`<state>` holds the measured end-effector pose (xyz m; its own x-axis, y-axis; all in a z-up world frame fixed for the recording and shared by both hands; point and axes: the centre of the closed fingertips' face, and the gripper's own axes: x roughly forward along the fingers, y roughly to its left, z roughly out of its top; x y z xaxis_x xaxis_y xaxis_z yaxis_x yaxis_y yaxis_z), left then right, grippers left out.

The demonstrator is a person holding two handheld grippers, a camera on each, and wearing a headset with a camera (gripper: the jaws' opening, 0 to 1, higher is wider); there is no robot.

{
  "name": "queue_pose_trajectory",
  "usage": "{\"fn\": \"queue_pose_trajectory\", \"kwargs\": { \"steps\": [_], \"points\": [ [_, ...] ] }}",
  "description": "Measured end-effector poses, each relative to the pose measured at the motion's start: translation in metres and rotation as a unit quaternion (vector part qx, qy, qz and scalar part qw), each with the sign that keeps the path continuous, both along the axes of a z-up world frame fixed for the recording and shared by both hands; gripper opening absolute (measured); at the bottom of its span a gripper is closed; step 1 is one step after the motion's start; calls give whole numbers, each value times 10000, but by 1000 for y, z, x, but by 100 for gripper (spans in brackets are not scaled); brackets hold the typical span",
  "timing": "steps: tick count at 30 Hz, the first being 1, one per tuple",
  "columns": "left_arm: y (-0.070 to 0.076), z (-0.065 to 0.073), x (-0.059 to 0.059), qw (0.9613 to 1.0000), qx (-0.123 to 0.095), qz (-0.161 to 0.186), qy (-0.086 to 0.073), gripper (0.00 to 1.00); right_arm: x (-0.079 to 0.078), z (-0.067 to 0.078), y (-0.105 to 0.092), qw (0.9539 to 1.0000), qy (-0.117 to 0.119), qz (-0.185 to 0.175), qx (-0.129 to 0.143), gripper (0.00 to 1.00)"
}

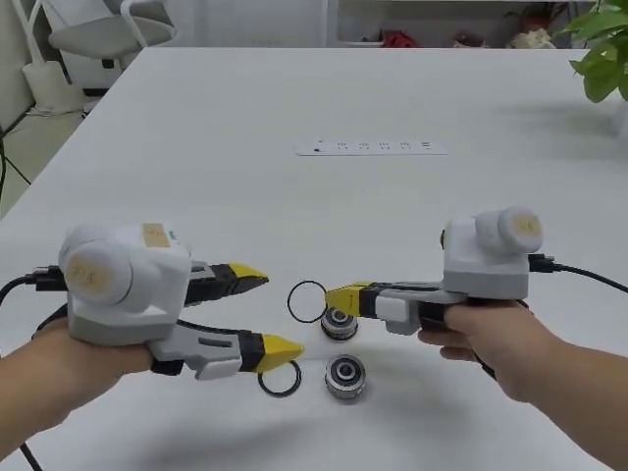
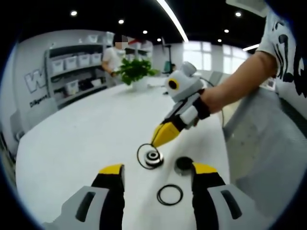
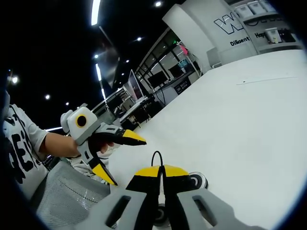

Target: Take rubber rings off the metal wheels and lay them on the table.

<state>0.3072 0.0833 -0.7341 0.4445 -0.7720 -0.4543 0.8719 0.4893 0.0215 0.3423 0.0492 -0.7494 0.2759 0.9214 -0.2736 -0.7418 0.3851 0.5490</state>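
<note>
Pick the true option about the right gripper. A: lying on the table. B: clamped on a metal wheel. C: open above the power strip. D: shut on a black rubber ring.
D: the right gripper has its jaws pressed together on the rubber ring, beside a metal wheel.

1 white power strip [image 1: 371, 148] lies flat mid-view; green plant [image 1: 601, 54] far right; office chair [image 1: 103, 29] far left; shelves [image 2: 72, 72] with bins.
</note>
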Motion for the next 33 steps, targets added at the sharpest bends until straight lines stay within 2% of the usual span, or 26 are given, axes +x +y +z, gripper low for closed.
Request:
{"fn": "queue_pose_trajectory", "kwargs": {
  "steps": [5, 12, 23, 26, 29, 33],
  "points": [
    [7, 5, -6, 10000, -63, -1, -23, 60, -6, -2, 4, 9999, 21, 101, -44, 0],
    [11, 12, -12, 9999, -120, -6, -89, 64, -24, -3, 15, 9994, 72, 310, -110, 0],
    [16, 9, -25, 9999, 18, -93, -130, 73, -40, -13, 26, 9975, 255, 628, -200, 0],
    [16, 6, -30, 9998, 68, -143, -149, 78, -43, -15, 29, 9969, 283, 697, -233, 0],
    [17, 4, -33, 9996, 115, -181, -171, 79, -46, -18, 30, 9964, 303, 745, -260, 0],
    [18, 2, -36, 9998, 84, -141, -99, 79, -51, -22, 32, 9955, 332, 825, -323, 0]
  ]
}}
